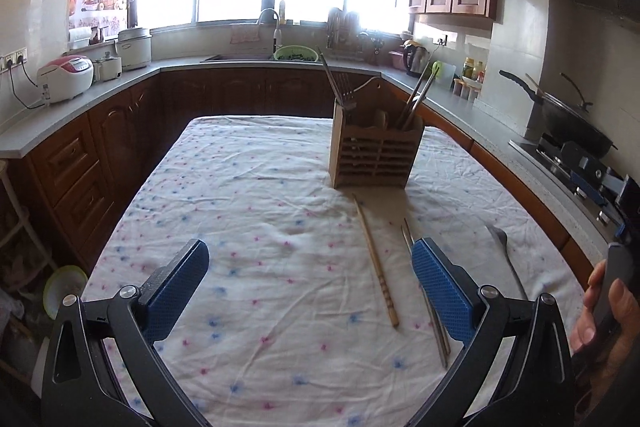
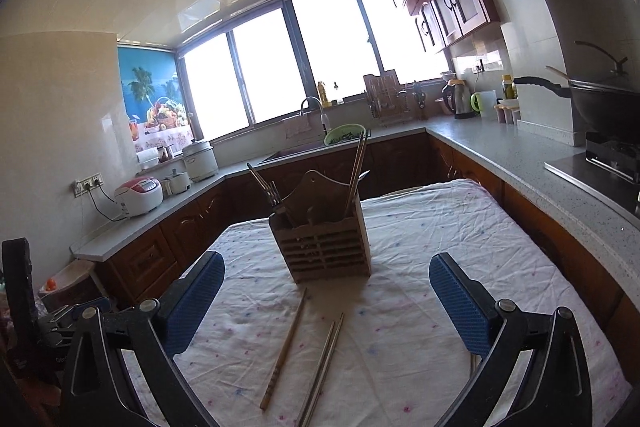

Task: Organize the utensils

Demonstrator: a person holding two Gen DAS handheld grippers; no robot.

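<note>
1. Your left gripper [image 1: 310, 291] hangs over the cloth [image 1: 248, 267] with its jaws spread wide, clasping nothing and touching nothing; its blue pads [image 1: 438, 291] sit above the fabric
2. Your right gripper [image 2: 326, 307] is likewise released, wide apart and empty, hovering above the loose pieces
3. Nearest you lie three loose items: a bamboo chopstick [image 1: 376, 263], a metal pair [image 1: 426, 291] just beside it, and a spoon [image 1: 506, 259] further toward your right hand [image 1: 600, 311]
4. The step in hand looks like the first pick, so I would start with the bamboo chopstick, which lies apart from the others
5. Bring the right gripper down with its pads either side of the chopstick [image 2: 284, 347], across its length and near the middle, so it does not tip once lifted
6. Narrow the jaws before you descend; a thin stick on wrinkled cloth slips away from a wide closing, and fabric may get pinched with it
7. Take the metal pair [image 2: 320, 371] separately; the two rods lie touching and may roll apart
8. Beyond them stands the holder [image 1: 376, 157], upright, with forks at its left side and chopsticks at its right
9. Aim for the chopstick side of the holder [image 2: 324, 247], enter steeply from above, and let go only once the tip is well inside
</note>
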